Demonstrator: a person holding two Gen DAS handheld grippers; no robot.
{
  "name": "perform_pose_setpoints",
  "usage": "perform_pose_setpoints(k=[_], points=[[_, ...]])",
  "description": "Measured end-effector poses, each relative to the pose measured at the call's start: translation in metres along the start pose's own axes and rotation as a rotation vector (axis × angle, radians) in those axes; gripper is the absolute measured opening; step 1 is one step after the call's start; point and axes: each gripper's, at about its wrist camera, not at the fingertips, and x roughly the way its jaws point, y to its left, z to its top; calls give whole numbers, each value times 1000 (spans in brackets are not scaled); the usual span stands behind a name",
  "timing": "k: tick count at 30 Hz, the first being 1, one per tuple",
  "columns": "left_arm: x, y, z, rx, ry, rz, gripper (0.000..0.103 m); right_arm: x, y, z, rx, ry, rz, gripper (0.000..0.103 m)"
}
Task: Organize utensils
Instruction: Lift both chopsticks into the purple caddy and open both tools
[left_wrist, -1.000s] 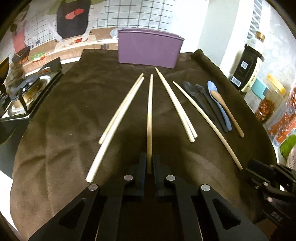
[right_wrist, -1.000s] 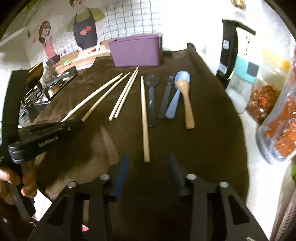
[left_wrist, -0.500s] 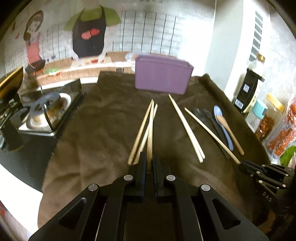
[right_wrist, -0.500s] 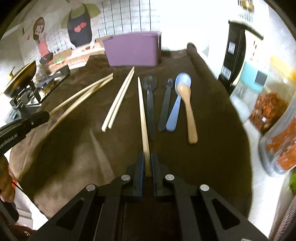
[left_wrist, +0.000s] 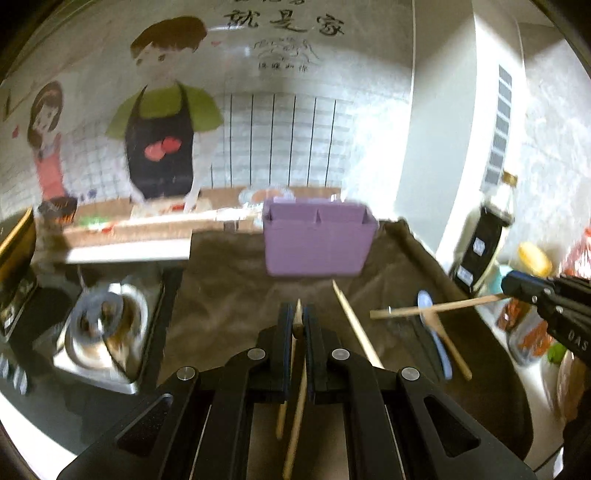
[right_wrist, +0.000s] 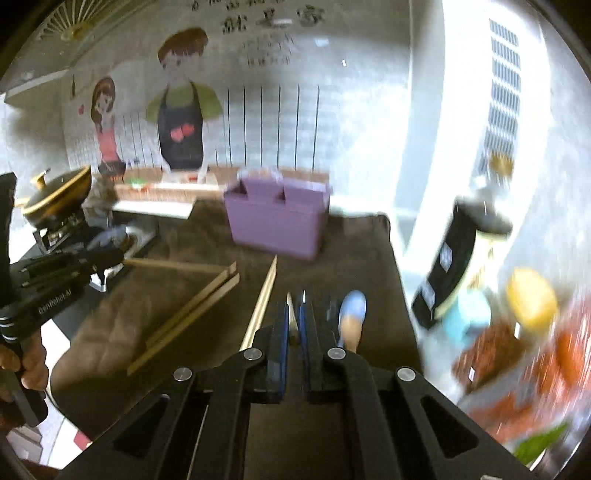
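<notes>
Above the brown cloth (left_wrist: 229, 291) on the desk, one pale wooden chopstick (left_wrist: 297, 319) is clamped in the left tongs (left_wrist: 297, 325), and another chopstick (right_wrist: 291, 314) is clamped in the right tongs (right_wrist: 293, 317), whose jaws have just been closing on it. Behind them, a purple plastic divided holder (left_wrist: 317, 245) is seen standing upright.

Jars (right_wrist: 517, 332) at right: motion-blurred, contents unreadable. Dark spoons (left_wrist: 413, 332): blurred, count indeterminate. Lower chopstick (left_wrist: 295, 424) end cut off by frame edge.
</notes>
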Motion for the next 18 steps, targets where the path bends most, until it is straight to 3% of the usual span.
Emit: perform_pose_setpoints(k=[7,14,18], points=[[26,17,96,-22,-48,-47,6,16,-18,101,22,-93,11,5],[16,20,204,-18,-165,-102,6,-8,-32,210,-3,-235,19,5],[13,19,245,-1,-259,-72,6,-12,-31,244,-23,-291,16,5]])
